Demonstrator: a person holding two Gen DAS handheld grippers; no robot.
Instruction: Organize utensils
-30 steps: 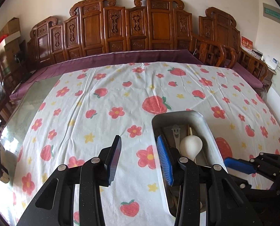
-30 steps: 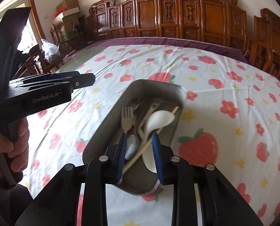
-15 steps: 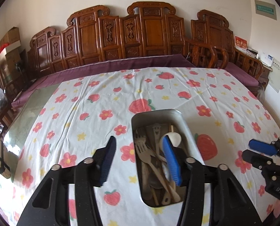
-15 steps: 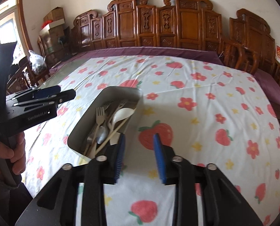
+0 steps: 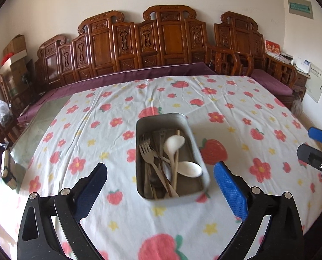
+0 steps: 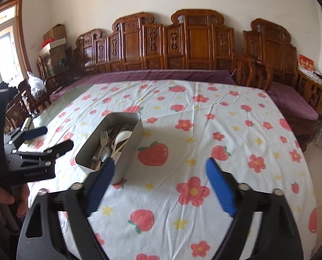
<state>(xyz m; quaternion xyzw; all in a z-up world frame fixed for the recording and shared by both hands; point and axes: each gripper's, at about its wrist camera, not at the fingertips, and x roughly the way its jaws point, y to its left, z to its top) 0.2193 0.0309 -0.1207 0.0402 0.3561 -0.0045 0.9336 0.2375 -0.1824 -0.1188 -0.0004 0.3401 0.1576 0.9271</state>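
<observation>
Both claws open above a metal tray of utensils on a flowered tabletop.

A carved wooden bench [image 5: 161, 43] with a purple cushion lines the far wall behind the tabletop [image 5: 117, 112], which is covered in a white cloth printed with strawberries and flowers. The metal tray [image 5: 139, 173] sits near the cloth's middle and holds forks [image 5: 147, 153], two white spoons [image 5: 173, 143], chopsticks [image 5: 176, 160] and other utensils. The left claw [image 5: 160, 181] hangs over the tray's near end, its jaws opening wide with nothing gripped. The right claw [image 6: 160, 173], just right of the tray, is likewise opening and empty. A hand [image 6: 0, 199] grips the left tool's handle.
</observation>
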